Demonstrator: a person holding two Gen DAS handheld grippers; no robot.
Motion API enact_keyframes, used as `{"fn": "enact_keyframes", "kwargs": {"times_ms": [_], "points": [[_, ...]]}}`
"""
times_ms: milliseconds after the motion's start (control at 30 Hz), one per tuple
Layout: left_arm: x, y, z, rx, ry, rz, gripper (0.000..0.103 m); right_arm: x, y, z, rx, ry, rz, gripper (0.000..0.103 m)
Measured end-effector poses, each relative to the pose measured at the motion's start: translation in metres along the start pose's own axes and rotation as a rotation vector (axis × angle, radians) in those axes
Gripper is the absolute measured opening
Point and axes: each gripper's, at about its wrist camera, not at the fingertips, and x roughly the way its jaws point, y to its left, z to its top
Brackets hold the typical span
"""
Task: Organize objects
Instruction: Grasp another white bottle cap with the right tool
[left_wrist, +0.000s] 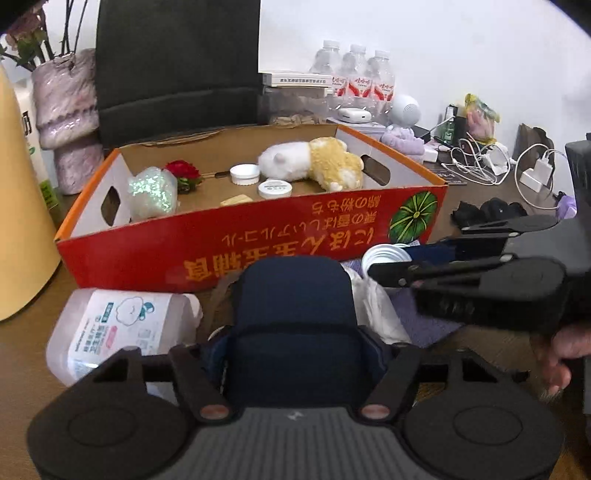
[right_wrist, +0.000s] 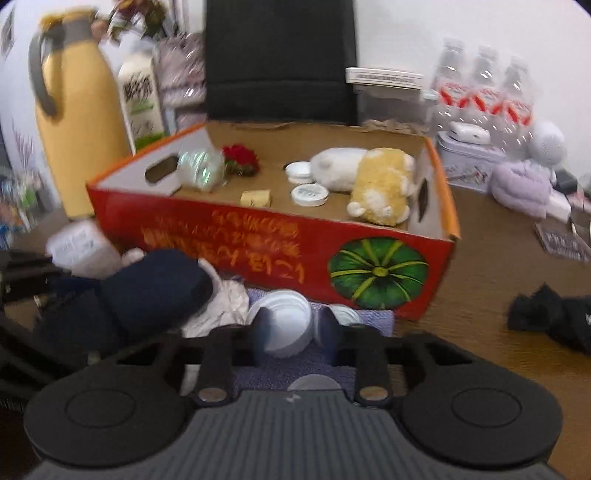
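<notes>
our left gripper (left_wrist: 295, 354) clamps the navy pouch (left_wrist: 295, 295); our right gripper (right_wrist: 291, 325) pinches a white lid (right_wrist: 284, 321), both just before the red box (right_wrist: 258, 243) front wall. bare table (right_wrist: 480, 258) opens rightward.

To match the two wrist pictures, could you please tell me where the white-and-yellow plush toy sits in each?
Left wrist: white-and-yellow plush toy lies upper centre, inside the red cardboard box.
Right wrist: it lies right of centre, at the box's right end.
Shared landmark: the box's green pumpkin print.
</notes>
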Motion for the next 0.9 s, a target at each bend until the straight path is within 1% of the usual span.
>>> {"fn": "enact_keyframes", "kwargs": {"times_ms": [33,100,133,200,267,367,467,533,567,633,700,767,800,900], "points": [[-0.003,-0.001,0.001,-0.002,-0.003,0.013,0.062,-0.001,0.003,0.0,-0.024,0.001,-0.013,0.024],[-0.018,-0.008,0.001,0.01,-0.041,0.057,0.062,-0.011,0.009,0.001,-0.057,-0.018,-0.034,0.011],[-0.029,-0.011,0.0,0.021,-0.07,0.06,0.062,-0.018,0.01,0.003,-0.065,-0.036,-0.043,0.011],[-0.057,-0.012,0.0,0.006,-0.119,0.037,0.062,-0.041,0.014,0.004,-0.066,-0.09,-0.063,0.011],[-0.086,-0.01,-0.004,-0.025,-0.157,0.009,0.062,-0.065,0.018,0.002,-0.049,-0.13,-0.039,0.011],[-0.126,-0.009,-0.022,-0.058,-0.174,0.021,0.062,-0.101,0.027,-0.013,0.002,-0.159,0.011,0.011],[-0.152,-0.016,-0.054,-0.051,-0.149,0.049,0.062,-0.133,0.044,-0.041,0.037,-0.141,0.071,0.011],[-0.162,-0.016,-0.079,-0.102,-0.115,0.067,0.062,-0.149,0.056,-0.064,0.08,-0.105,0.112,0.011],[-0.164,-0.016,-0.09,-0.138,-0.083,0.074,0.062,-0.154,0.062,-0.076,0.099,-0.083,0.121,0.011],[-0.164,-0.019,-0.109,-0.168,-0.018,0.091,0.062,-0.161,0.074,-0.099,0.123,-0.042,0.12,0.011],[-0.167,-0.025,-0.124,-0.146,0.004,0.117,0.062,-0.167,0.085,-0.115,0.136,-0.021,0.105,0.011],[-0.169,-0.036,-0.134,-0.093,0.009,0.146,0.062,-0.175,0.093,-0.123,0.135,-0.024,0.115,0.011],[-0.17,-0.041,-0.138,-0.071,0.011,0.148,0.063,-0.179,0.098,-0.124,0.125,-0.023,0.113,0.011],[-0.169,-0.048,-0.146,-0.062,0.037,0.138,0.063,-0.186,0.11,-0.127,0.071,-0.021,0.054,0.014]]}}
